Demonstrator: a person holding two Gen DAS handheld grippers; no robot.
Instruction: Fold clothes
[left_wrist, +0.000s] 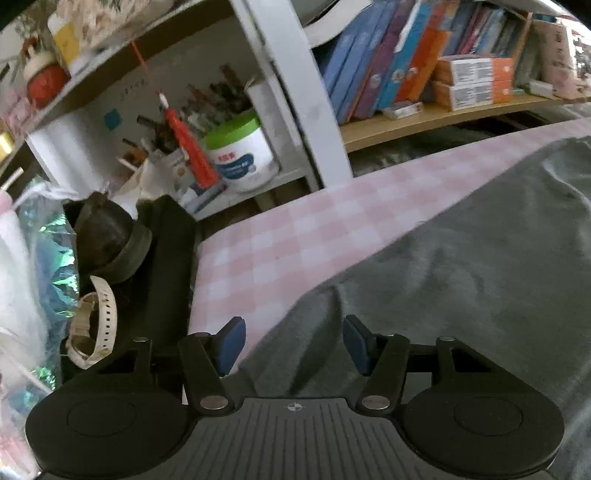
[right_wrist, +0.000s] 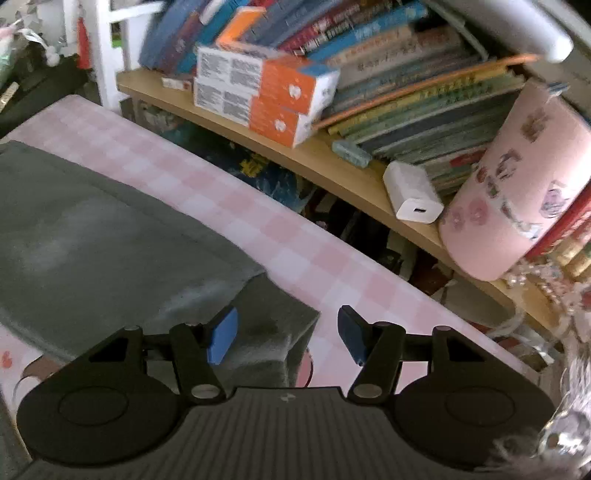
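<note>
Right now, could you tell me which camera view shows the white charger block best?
The right wrist view: the white charger block lies in plain sight on the wooden shelf, its port facing the camera, beside the pink container. The left wrist view does not show it.

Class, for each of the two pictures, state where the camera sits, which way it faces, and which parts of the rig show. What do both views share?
Left wrist: sits on the left gripper, looking forward along its open blue-padded fingers over the grey fabric garment toward a white shelf unit.
Right wrist: sits on the right gripper, open, facing the garment's corner and a wooden bookshelf.
Shared: garment, pink checked tablecloth, orange-and-white boxes.
</note>
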